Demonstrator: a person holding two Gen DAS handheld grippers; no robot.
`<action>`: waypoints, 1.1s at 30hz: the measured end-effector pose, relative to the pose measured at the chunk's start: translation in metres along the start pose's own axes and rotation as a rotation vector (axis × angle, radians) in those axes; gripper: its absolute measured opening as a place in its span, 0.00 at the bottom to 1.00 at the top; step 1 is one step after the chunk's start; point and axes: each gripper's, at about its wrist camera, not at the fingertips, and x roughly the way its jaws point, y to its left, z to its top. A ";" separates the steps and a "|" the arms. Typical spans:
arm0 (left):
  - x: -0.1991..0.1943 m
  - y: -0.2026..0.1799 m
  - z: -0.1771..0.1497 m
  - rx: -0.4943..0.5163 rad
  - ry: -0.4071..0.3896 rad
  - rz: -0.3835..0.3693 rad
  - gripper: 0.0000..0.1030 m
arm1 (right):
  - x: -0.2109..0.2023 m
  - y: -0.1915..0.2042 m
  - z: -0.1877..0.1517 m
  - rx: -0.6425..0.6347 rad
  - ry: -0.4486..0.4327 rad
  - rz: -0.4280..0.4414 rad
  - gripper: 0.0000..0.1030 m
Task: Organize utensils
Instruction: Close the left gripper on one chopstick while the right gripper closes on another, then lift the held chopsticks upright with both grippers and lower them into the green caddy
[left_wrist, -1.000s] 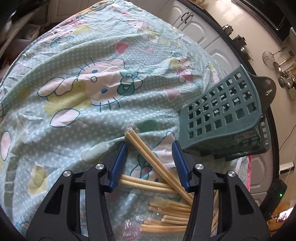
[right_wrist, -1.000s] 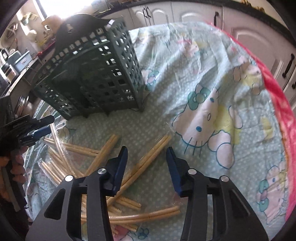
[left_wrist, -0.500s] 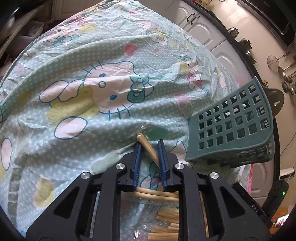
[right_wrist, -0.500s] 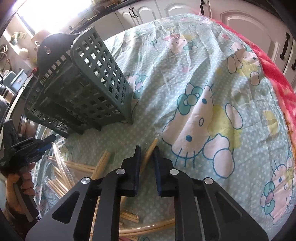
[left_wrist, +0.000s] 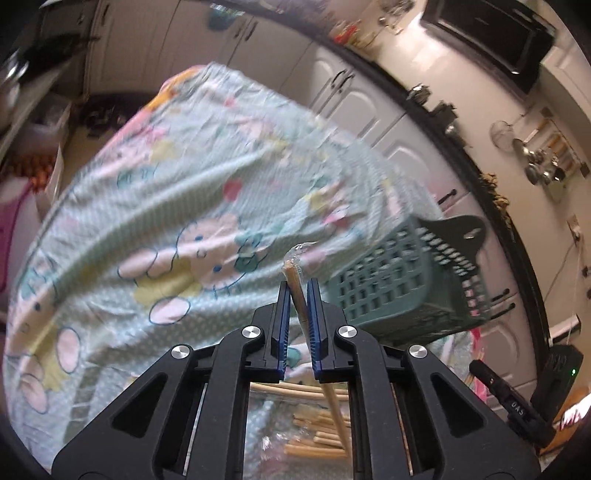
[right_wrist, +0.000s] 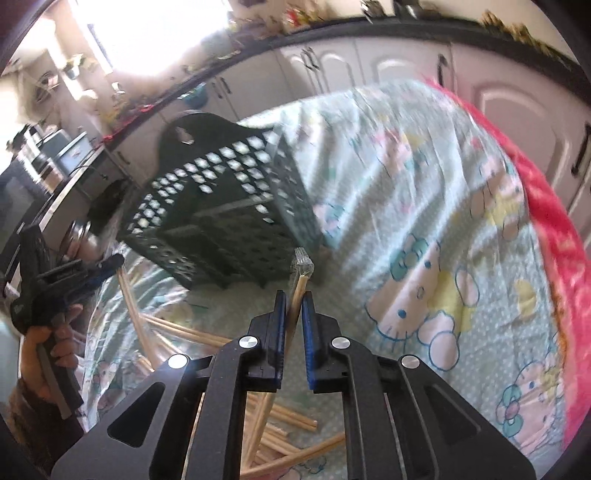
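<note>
My left gripper has its jaws closing on a plastic-wrapped pair of wooden chopsticks; the pads press on it and its tip sticks up past them. My right gripper is likewise closing on another wrapped pair of chopsticks, which is lifted off the cloth. A dark green slotted utensil basket stands just beyond both grippers. Several more wrapped chopsticks lie loose on the cloth below the jaws. In the right wrist view the left gripper shows at far left, held by a hand.
The table wears a pale green cartoon-cat cloth with a red blanket edge on its right side. White kitchen cabinets and a dark countertop ring the table. Hanging utensils are on the far wall.
Both grippers went from open around chopsticks lying on the cloth to shut on a wrapped pair each. Both then rose, lifting the pairs, and the views tilted up toward the cabinets.
</note>
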 end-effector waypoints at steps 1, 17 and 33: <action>-0.008 -0.006 0.001 0.023 -0.018 -0.008 0.05 | -0.004 0.004 0.001 -0.017 -0.011 0.003 0.08; -0.091 -0.103 0.011 0.259 -0.202 -0.163 0.03 | -0.061 0.066 0.027 -0.219 -0.172 0.068 0.06; -0.150 -0.171 0.051 0.368 -0.412 -0.212 0.03 | -0.134 0.094 0.082 -0.287 -0.405 0.114 0.05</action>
